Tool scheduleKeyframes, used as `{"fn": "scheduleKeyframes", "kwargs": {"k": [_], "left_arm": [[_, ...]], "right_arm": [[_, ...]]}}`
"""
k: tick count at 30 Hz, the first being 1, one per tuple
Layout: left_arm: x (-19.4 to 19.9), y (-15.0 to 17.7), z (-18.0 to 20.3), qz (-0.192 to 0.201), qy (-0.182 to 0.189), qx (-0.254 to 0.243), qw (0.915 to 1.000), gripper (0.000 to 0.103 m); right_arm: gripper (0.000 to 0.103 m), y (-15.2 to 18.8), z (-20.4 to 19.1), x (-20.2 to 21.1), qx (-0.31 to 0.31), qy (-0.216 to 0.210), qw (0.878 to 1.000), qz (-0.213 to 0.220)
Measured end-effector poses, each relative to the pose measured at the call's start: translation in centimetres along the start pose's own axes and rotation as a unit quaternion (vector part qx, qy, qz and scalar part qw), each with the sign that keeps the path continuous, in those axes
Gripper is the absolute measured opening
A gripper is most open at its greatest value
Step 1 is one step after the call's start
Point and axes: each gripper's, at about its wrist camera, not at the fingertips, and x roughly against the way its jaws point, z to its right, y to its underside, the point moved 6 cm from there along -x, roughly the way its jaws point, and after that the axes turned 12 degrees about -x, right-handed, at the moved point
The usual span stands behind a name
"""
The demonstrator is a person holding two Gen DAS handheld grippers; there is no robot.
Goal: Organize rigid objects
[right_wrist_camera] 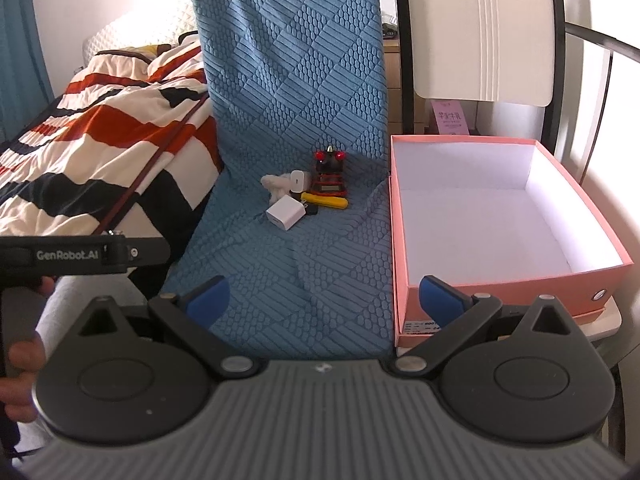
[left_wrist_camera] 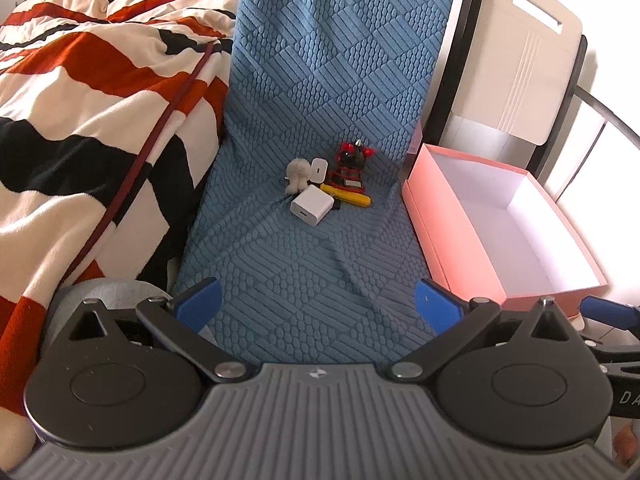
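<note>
A striped blanket (left_wrist_camera: pixel 80 92) covers the bed at the far left. Beside it, a blue textured cloth (left_wrist_camera: pixel 304 264) drapes a chair seat and back. Clustered at the rear of the seat, touching one another: a pale plush figure (left_wrist_camera: pixel 298 174), a small white plug (left_wrist_camera: pixel 319 170), a white charger cube (left_wrist_camera: pixel 312 204), a yellow tool (left_wrist_camera: pixel 348 197) and a red-black toy (left_wrist_camera: pixel 352 166). At right stands an open pink box (right_wrist_camera: pixel 404 216). The left gripper (left_wrist_camera: pixel 318 306) and right gripper (right_wrist_camera: pixel 324 300) hover before the seat, jaws spread wide, holding nothing.
</note>
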Motion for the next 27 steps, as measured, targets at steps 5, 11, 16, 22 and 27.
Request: {"fn": "scheduleKeyframes", "kwargs": {"k": [5,11,16,22,27], "left_arm": [[-0.2,-0.1,-0.4,-0.002,-0.001,0.007,1.0000,0.103],[-0.2,0.0,-0.7,0.006,-0.005,0.014,0.9999,0.103],[-0.6,0.3,-0.8,-0.001,-0.007,0.016,0.9998,0.103],[-1.8,0.6,-0.7,-0.009,-0.007,0.010,0.9999,0.103],[-3.5,0.0,-1.1,-0.005,-0.005,0.021,0.9998,0.103]], "right_arm": [[0.103,0.0,-0.1,-0.3,-0.010,0.000,1.000,-0.004],[0.103,0.4,-0.4,-0.3,-0.004,-0.005,1.000,-0.002],[0.103,0.7,-0.6,-0.7,-0.007,-0.010,1.000,-0.009],[0.103,1.1,-0.9,-1.3,0.000,-0.017,1.000,-0.001],[0.103,1.2,-1.1,-3.1,0.004,-0.021,1.000,-0.006]]}}
